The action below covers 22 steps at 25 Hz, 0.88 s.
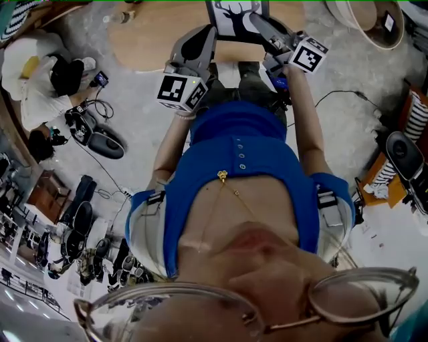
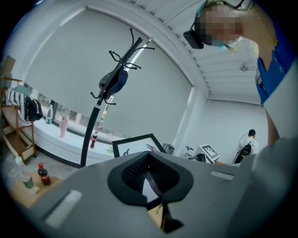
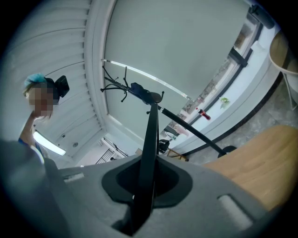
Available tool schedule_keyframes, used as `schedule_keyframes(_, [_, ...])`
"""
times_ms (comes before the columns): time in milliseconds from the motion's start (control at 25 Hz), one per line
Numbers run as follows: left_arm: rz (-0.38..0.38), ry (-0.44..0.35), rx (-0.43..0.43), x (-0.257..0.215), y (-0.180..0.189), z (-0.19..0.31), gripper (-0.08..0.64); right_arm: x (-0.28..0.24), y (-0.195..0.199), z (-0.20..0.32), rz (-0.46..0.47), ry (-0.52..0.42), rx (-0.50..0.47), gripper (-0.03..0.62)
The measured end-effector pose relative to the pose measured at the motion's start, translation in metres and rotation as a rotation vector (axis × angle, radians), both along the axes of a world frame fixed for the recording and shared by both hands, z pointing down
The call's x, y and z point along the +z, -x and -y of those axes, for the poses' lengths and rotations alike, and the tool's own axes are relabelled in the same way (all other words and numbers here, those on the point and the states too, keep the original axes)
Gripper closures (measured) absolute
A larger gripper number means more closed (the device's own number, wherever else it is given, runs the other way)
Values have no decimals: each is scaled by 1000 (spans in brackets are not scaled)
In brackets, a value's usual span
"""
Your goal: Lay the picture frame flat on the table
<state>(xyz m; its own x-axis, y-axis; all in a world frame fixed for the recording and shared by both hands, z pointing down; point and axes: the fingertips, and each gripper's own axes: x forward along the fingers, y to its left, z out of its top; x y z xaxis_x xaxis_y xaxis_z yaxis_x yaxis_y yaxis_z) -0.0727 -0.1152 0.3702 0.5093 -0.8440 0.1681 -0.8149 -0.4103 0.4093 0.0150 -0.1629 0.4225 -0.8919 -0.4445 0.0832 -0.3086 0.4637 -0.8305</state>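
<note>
Up at the far edge of the head view, the picture frame [image 1: 234, 15] hangs between both tools over the round wooden desk [image 1: 144, 40], its black border and white print with a dark antler shape facing back toward the person, its top cut off by the picture's edge. Left tool [image 1: 208, 32] comes in on the frame's left side, marker cube [image 1: 180, 91] low and near the blue shirt [image 1: 241, 167]; right tool [image 1: 258, 22] comes in on the frame's right side, its own marker cube [image 1: 308, 55] out to the right. Over to the left gripper view: the jaws sit narrow, and a thin dark edge of the frame runs through them, with the frame's face showing above the tool body. Call that a grip on the frame's edge. Right gripper view now, and it's clear: the frame is seen edge-on as a slim black strip, pinched between the jaws and rising out of them, with the desk's wooden top spreading off to the right. So both tools are closed on the frame, one per side. Whether its lower edge touches the desk, no view shows; it is not lying flat. Behind it all, a black coat stand [image 2: 111, 88] with something dark hung on it stands against a pale wall, two bottles [image 2: 35, 176] sit on a low surface at the left, and cables [image 1: 100, 110] trail over the grey floor.
</note>
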Motion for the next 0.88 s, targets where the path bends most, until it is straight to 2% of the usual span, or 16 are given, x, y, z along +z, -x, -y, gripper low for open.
schedule_keyframes(120, [27, 17, 27, 14, -14, -9, 565, 21, -3, 0, 18, 21, -4, 557])
schedule_keyframes(240, [29, 54, 65, 31, -28, -16, 565, 53, -9, 3, -20, 69, 8, 557])
schedule_keyframes(440, [50, 95, 127, 59, -38, -6, 565, 114, -6, 25, -29, 142, 17, 557])
schedule_keyframes(600, [39, 139, 157, 75, -39, -4, 565, 159, -5, 36, -89, 171, 32, 557])
schedule_keyframes(760, [-1, 183, 160, 93, -30, -3, 565, 207, 4, 34, -92, 222, 41, 557])
schedule_keyframes(880, [37, 191, 152, 108, -25, 2, 565, 243, 7, 33, -128, 232, 39, 557])
